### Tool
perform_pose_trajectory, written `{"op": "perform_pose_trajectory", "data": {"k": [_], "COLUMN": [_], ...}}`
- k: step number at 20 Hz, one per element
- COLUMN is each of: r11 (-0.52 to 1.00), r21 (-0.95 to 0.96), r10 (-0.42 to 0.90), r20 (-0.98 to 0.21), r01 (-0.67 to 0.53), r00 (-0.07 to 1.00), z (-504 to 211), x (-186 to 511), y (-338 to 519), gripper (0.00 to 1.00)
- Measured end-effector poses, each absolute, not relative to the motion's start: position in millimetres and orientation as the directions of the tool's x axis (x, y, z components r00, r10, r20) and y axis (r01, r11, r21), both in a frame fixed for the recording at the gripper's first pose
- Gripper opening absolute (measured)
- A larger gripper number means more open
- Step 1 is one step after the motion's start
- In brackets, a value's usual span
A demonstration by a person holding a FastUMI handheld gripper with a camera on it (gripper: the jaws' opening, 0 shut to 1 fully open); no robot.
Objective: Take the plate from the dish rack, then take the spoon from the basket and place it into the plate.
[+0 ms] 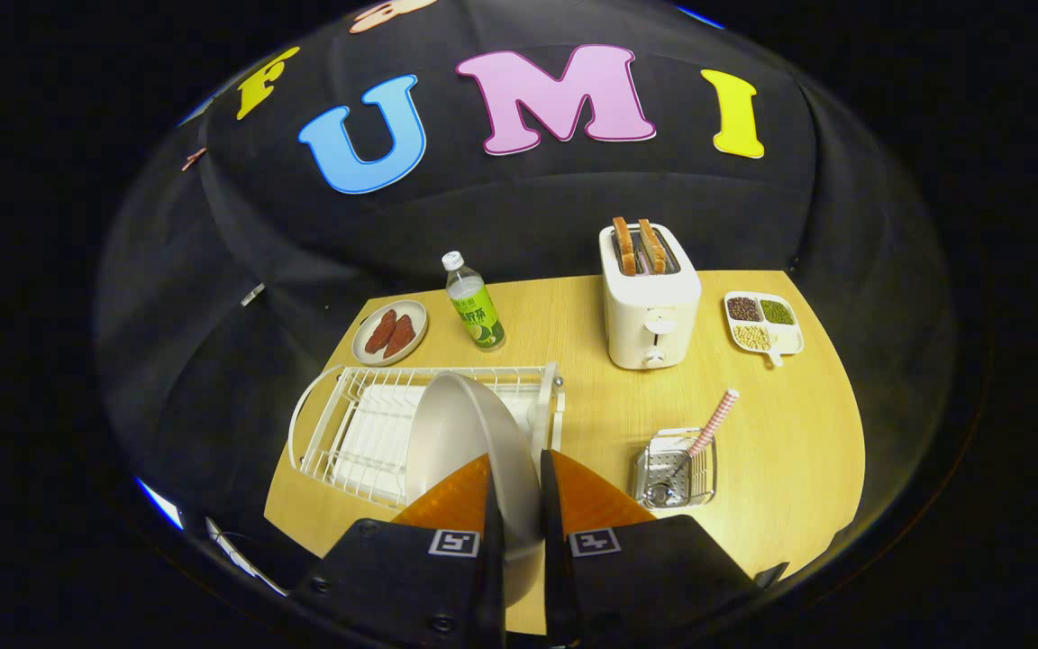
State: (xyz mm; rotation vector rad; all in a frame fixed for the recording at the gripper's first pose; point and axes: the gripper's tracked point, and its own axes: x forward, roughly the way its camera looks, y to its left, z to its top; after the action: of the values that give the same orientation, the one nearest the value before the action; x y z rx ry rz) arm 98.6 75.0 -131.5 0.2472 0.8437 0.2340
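I am gripping the plate (469,433) with my gripper (516,491): its two fingers are pinching the plate's rim from either side, one on the inner face and one on the back. The plate is standing on edge, tilted, with its hollow side facing the rack (348,433), and it is rising up from between my fingers over the near right part of the rack. I cannot tell whether its lower edge is touching the rack's wires. The rack is sitting on the near left part of the table (780,451), its handle loop pointing away from the plate.

Just to the right of my fingers, the basket (677,469) is standing on the table, close to the rack's right end but apart from it. The spoon (708,431) is leaning inside it, its striped handle sticking up and out toward the far right, its bowl end down in the basket.

Beyond the rack, a bottle (474,306) is standing upright, and left of it a small dish (390,332) is carrying two reddish pieces. Farther right, a toaster (650,302) is holding two slices in its slots, and beside it a divided tray (764,324) is showing three fillings of grains or beans.
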Motion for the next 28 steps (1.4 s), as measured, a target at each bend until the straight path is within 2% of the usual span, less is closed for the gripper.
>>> {"op": "perform_pose_trajectory", "data": {"k": [5,11,16,21,24,28], "r11": [0.896,0.882,0.889,0.895,0.863,0.87], "r21": [0.44,0.47,0.457,0.443,0.502,0.489], "r10": [0.392,0.388,0.401,0.43,0.495,0.485], "r20": [-0.718,-0.759,-0.797,-0.831,-0.816,-0.83], "r01": [-0.061,0.026,0.017,-0.047,-0.058,-0.06], "r00": [0.575,0.523,0.45,0.354,0.298,0.277], "z": [-146.1,-194.5,-247.6,-294.9,-313.8,-337.3], "x": [16.8,-31.8,-25.8,-12.1,-11.2,-3.0], "y": [43.3,-4.0,-21.9,-28.5,-28.8,-45.6], "gripper": [0.21,0.21,0.21,0.22,0.22,0.23]}}
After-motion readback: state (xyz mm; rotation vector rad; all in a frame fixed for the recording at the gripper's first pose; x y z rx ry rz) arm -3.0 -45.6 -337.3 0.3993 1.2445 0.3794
